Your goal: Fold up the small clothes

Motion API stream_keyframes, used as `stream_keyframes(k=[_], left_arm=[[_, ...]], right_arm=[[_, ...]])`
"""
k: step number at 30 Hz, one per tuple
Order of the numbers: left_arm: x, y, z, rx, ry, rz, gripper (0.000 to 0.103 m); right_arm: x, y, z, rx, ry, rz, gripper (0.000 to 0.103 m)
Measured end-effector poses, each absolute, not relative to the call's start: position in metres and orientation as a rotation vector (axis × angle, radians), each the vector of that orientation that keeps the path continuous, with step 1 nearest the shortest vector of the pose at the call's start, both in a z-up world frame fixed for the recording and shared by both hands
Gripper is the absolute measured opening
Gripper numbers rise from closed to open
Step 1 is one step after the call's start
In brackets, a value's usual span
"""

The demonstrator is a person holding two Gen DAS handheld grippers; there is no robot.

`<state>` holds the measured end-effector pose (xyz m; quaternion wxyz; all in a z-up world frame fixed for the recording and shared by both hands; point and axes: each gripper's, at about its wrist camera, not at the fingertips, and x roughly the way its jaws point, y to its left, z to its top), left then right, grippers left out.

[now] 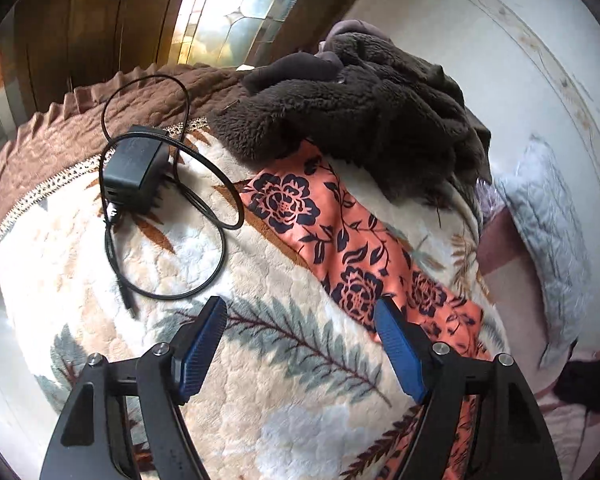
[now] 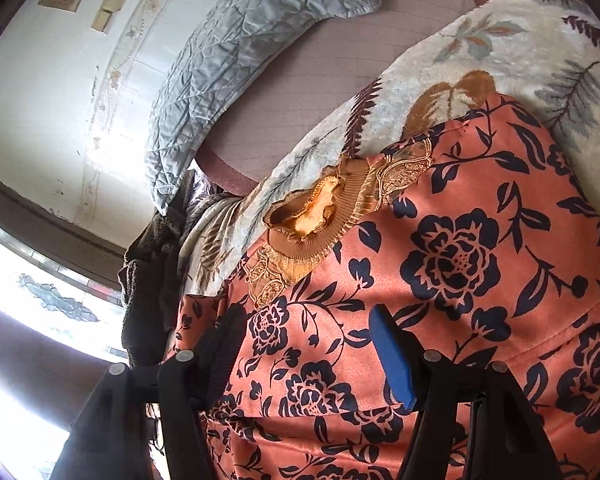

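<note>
My left gripper (image 1: 300, 316) hangs released, jaws wide with nothing between them, over the leaf-patterned blanket (image 1: 228, 380) covering the bed. The orange floral garment (image 1: 340, 236) lies spread along the blanket's right edge, its far end under a dark fleece heap (image 1: 360, 116). My right gripper (image 2: 304, 328) is spread apart above the garment's body, its ribbed collar (image 2: 320, 216) ahead. A charger (image 1: 134, 168) sits near the blanket's far left corner.

Plush blanket (image 1: 228, 360) (matt floral garment (image 2: 460, 280))

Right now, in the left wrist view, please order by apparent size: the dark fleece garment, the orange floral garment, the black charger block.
1. dark fleece garment
2. orange floral garment, partly hidden, so unsure
3. black charger block
</note>
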<state>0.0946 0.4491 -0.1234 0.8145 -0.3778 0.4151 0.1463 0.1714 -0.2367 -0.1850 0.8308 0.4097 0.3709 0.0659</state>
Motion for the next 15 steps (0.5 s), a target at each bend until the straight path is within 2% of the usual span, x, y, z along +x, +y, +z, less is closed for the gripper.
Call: stream_keyframes(k=[1,2,3,7,15], left_arm=[[0.103,0.453,-0.128,-0.849,0.882,0.299,0.068],[0.113,0.455,-0.134,-0.887,0.882,0.285,0.055],[0.121,0.456,-0.140,-0.916,0.886,0.272,0.046],[0.154,0.449,-0.163,-0.977,0.902,0.245,0.039],[0.177,0.449,-0.211,-1.095,0.945,0.298,0.042]], right_arm=[[0.173,-0.236,-0.185,0.863,0.788,0.139,0.067],[0.174,-0.235,-0.186,0.856,0.789,0.138,0.067],[0.175,-0.234,-0.186,0.853,0.789,0.137,0.067],[0.180,-0.235,-0.188,0.845,0.794,0.139,0.067],[0.189,-0.237,-0.194,0.835,0.807,0.131,0.067]])
